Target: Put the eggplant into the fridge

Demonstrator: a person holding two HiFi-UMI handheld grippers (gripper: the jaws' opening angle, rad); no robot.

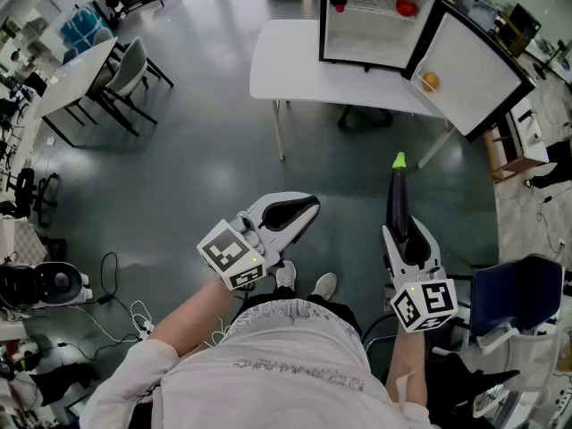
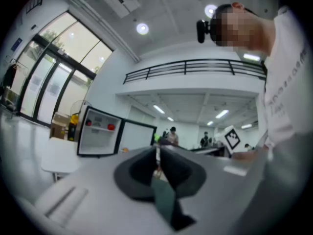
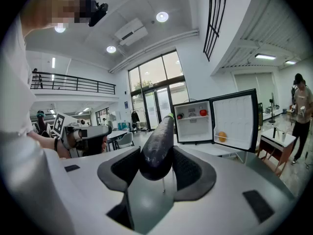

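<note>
A long dark purple eggplant (image 1: 397, 199) with a green stem end sticks forward out of my right gripper (image 1: 399, 232), whose jaws are shut on its thick end. In the right gripper view the eggplant (image 3: 157, 148) points toward the small fridge (image 3: 193, 126). The fridge (image 1: 366, 38) stands on a white table (image 1: 286, 61) some way ahead, with its door (image 1: 469, 70) swung open to the right. My left gripper (image 1: 302, 209) hovers level at the left, shut and holding nothing. The left gripper view shows its pads (image 2: 157, 163) together and the fridge (image 2: 98, 136) far off.
Red items (image 1: 407, 7) sit on the fridge's top shelf and an orange fruit (image 1: 430, 80) in the door. A grey table (image 1: 76, 79) with chairs (image 1: 130, 65) stands at the left. A blue chair (image 1: 518, 298) is close on my right. Cables (image 1: 116, 315) lie on the floor.
</note>
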